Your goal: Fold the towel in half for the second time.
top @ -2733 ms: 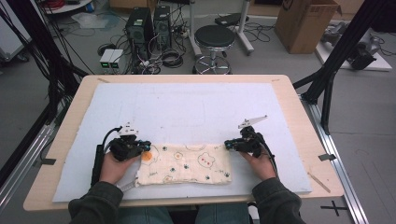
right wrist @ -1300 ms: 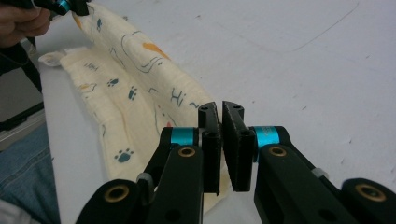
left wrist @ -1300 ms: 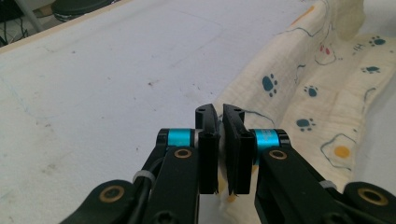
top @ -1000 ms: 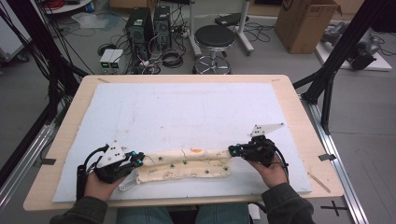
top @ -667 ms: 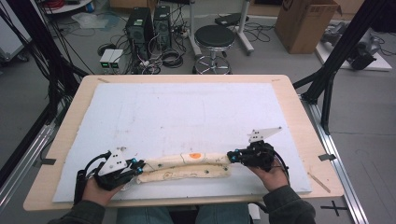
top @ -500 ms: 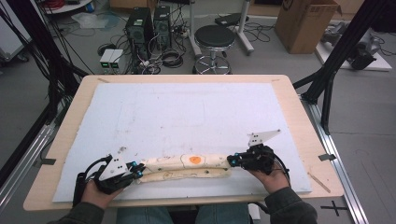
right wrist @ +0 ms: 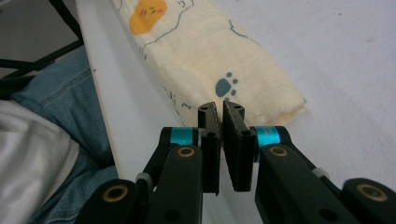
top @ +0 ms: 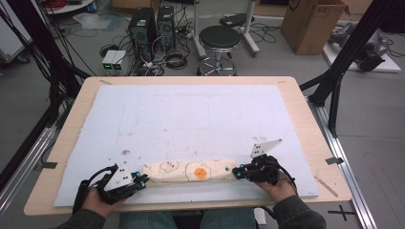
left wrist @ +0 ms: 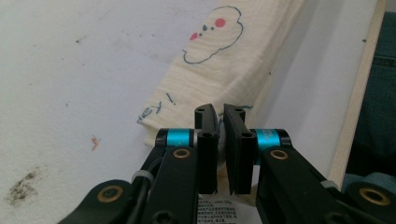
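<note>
Presently the folded cloth [top: 191, 171] lies stretched between both grippers near the table's [top: 305, 114] front edge. Left gripper [top: 142, 179] is clenched on the cloth's corner directly ahead of it; right gripper [top: 237, 172] likewise pinches the opposite end's near corner.

Right gripper [right wrist: 221, 109] jaws pinched on folded cloth [right wrist: 210, 60] corner, near the table's [right wrist: 100, 88] front edge.
</note>
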A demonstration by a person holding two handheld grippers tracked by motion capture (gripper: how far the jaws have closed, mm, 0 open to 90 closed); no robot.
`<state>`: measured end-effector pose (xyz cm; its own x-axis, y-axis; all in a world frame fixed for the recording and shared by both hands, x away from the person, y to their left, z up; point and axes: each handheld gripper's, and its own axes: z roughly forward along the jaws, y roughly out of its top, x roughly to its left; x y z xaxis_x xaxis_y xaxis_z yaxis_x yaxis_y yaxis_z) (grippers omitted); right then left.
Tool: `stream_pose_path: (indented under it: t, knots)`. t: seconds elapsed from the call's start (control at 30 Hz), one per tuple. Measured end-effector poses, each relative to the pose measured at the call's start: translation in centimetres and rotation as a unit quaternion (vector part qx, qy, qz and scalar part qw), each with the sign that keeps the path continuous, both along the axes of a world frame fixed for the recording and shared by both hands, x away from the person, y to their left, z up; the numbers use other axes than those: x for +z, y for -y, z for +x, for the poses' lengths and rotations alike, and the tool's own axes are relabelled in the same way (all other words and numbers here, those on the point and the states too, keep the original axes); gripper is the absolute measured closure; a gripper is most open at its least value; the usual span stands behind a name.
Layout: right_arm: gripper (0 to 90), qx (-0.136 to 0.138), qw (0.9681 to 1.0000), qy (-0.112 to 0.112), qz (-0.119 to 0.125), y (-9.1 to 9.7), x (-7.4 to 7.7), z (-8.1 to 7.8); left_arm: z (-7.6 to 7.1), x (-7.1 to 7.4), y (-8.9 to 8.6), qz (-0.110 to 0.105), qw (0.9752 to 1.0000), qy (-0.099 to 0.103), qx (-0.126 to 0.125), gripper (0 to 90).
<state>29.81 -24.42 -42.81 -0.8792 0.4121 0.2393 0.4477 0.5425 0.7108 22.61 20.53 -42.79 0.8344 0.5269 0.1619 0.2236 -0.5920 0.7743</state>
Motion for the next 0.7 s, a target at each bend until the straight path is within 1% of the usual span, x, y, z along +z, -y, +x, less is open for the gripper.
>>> stream_pose_path:
  t: [0.1,0.13,0.17,0.2,0.23,0.3,0.37,0.4,0.47,0.5,0.53,0.57,0.6,0.63,0.67,0.7]
  knots:
    - [85.5,-0.004,1.0000,-0.003,-0.005,-0.1,-0.3,-0.1,0.0,-0.3,0.2,0.009,0.9999,-0.005,-0.002,83.7]
    - [85.5,-0.004,1.0000,-0.002,-0.006,-0.1,-0.4,0.0,0.0,-0.3,0.2,0.010,0.9999,-0.004,-0.003,83.7]
    - [85.5,-0.003,1.0000,-0.002,-0.006,-0.1,-0.4,0.0,0.0,-0.3,0.2,0.017,0.9998,-0.004,-0.006,83.8]
    - [85.5,-0.002,1.0000,-0.002,-0.006,0.0,-0.5,0.0,0.0,-0.4,0.2,0.018,0.9998,-0.007,-0.005,83.9]
    - [85.4,-0.004,1.0000,0.000,-0.007,0.0,-0.5,0.1,0.0,-0.4,0.3,0.014,0.9999,-0.007,-0.001,83.9]
    - [85.3,-0.005,1.0000,-0.002,-0.004,0.0,-0.6,0.1,0.1,-0.4,0.3,0.016,0.9998,-0.011,0.000,83.8]
    - [83.6,-0.005,1.0000,-0.004,-0.005,0.1,-0.6,0.1,0.1,-0.4,0.2,0.010,0.9999,-0.012,0.003,82.7]
    - [80.7,-0.005,1.0000,0.000,-0.004,0.1,-0.5,0.1,0.2,-0.3,0.2,0.006,0.9999,-0.012,0.004,80.5]
    - [75.2,-0.006,1.0000,-0.003,0.001,0.1,-0.4,0.1,0.1,-0.1,0.0,-0.001,0.9999,-0.014,0.004,72.4]
    - [72.4,-0.006,1.0000,0.000,0.006,0.1,-0.3,0.0,0.1,-0.1,0.0,-0.010,0.9998,-0.016,0.001,68.1]
    - [69.8,-0.008,0.9999,0.003,0.010,0.2,-0.2,0.0,0.0,0.0,-0.1,-0.016,0.9997,-0.021,-0.003,62.6]
    - [67.1,-0.007,0.9999,0.001,0.014,0.2,-0.1,-0.1,0.0,0.1,-0.2,-0.025,0.9994,-0.023,-0.011,56.6]
    - [63.8,-0.007,0.9998,0.002,0.019,0.3,0.0,-0.2,-0.1,0.3,-0.3,-0.033,0.9991,-0.024,-0.012,51.2]
    - [61.5,-0.009,0.9997,0.005,0.020,0.3,0.2,-0.3,-0.2,0.4,-0.4,-0.041,0.9988,-0.024,-0.013,47.6]
    - [59.3,-0.008,0.9996,0.007,0.026,0.4,0.3,-0.4,-0.2,0.6,-0.6,-0.046,0.9985,-0.025,-0.016,45.8]
    - [56.3,-0.007,0.9995,0.007,0.030,0.5,0.4,-0.4,-0.3,0.8,-0.8,-0.057,0.9980,-0.024,-0.013,44.3]
